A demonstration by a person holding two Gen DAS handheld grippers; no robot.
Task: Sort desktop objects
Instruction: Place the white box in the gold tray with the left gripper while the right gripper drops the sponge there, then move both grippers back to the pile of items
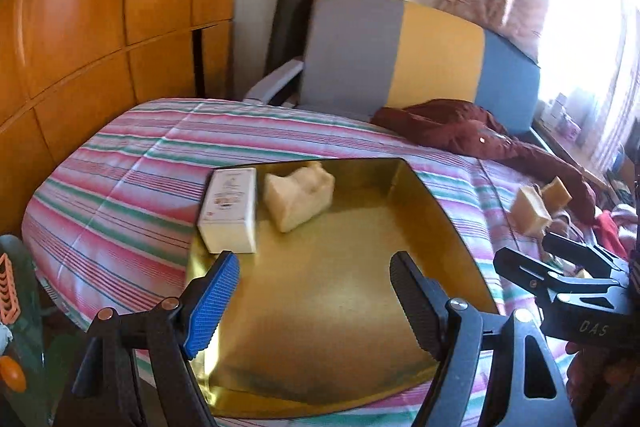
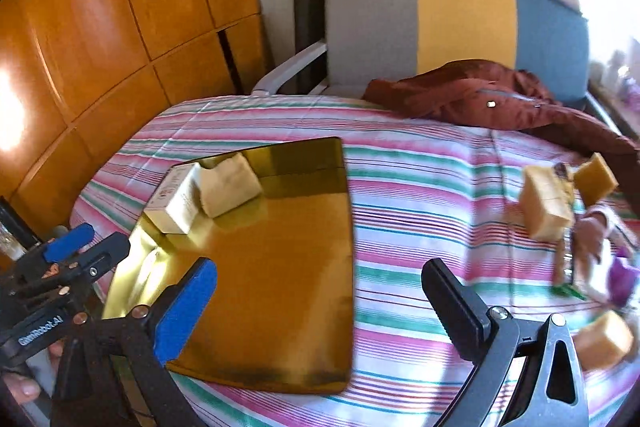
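A gold tray (image 1: pixel 360 247) lies on a bed with a striped cover (image 1: pixel 120 163). At the tray's far left corner stand a white box (image 1: pixel 230 209) and, just beside it on the right, a pale crumpled pouch (image 1: pixel 298 195).

The left tongs (image 1: pixel 314 301) hang above the tray's near part with the jaws apart and nothing between them; one pad is blue, the other black. The right tongs (image 2: pixel 320 311) hang over the tray's right edge and the cover beside it, jaws spread wide and empty. Each pair shows at the edge of the other's view: the right tongs at the right of the left view, the left tongs at the lower left of the right view, with fingertips (image 2: pixel 24 389) of the hand below them.

To the right of the tray, well apart from it, several tan blocks (image 2: pixel 546 203) lie blurred on the cover among other small things too blurred to tell. A dark red garment (image 2: pixel 480 95) lies at the far side of the bed, before a grey, yellow and blue chair back (image 2: pixel 460 19). Wooden panels (image 2: pixel 120 7) fill the left.
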